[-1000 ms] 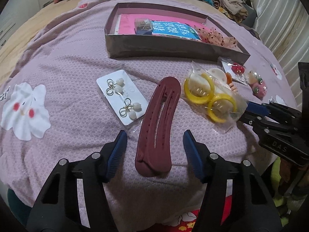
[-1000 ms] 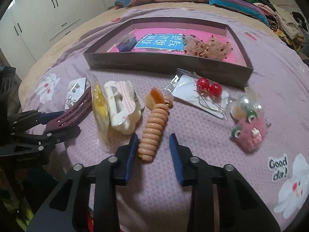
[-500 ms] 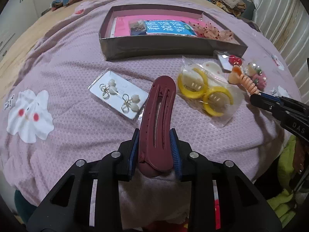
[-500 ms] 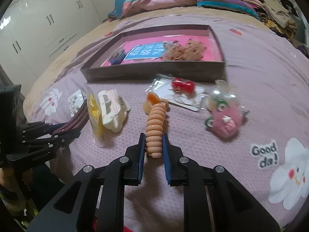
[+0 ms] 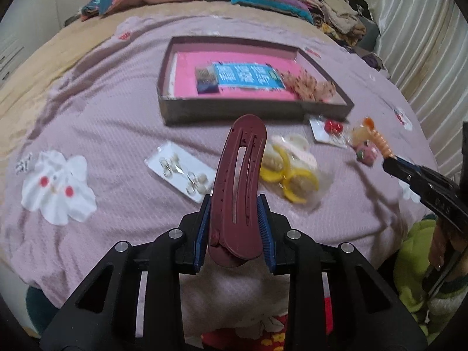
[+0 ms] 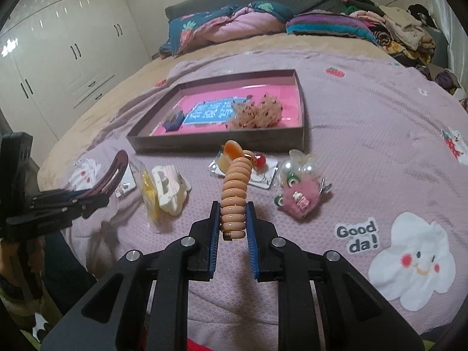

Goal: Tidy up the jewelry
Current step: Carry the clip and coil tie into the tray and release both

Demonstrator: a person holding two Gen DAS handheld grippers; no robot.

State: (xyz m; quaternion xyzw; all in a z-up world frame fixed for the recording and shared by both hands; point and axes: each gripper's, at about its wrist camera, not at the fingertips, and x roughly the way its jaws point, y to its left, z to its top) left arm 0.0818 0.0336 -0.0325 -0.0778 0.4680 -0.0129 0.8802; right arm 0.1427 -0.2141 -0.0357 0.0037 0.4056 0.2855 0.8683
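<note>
- White cloud-face print (image 5: 57, 187) on the mauve bedspread (image 5: 102, 122), at the far left of the left wrist view.
- Card of pearl-and-gold earrings (image 5: 182, 172) lies flat on the bedspread, just left of the clip.
- Left hand-held gripper (image 5: 234, 228) — clamped on the hinge end of the maroon hair clip (image 5: 239, 181), which points away toward the box and is lifted off the bedspread.
- Shallow brown box (image 5: 248, 111) with a pink floor sits beyond; inside are a small dark packet (image 5: 206, 80), a blue printed card (image 5: 247, 77) and a peach frilly scrunchie (image 5: 310, 86).
- Bag of yellow rings (image 5: 288, 175) rests right of the clip, touching a cream claw clip (image 6: 169, 187).
- Right hand-held gripper (image 6: 234, 225) — closed on the lower end of the peach spiral hair tie (image 6: 235, 193), held up above the bedspread.
- Cherry earring card (image 6: 260, 169) lies behind the tie, in front of the box.
- Pink fuzzy clip (image 6: 299, 199) sits further right, near the "Good da!" print (image 6: 358, 235).
</note>
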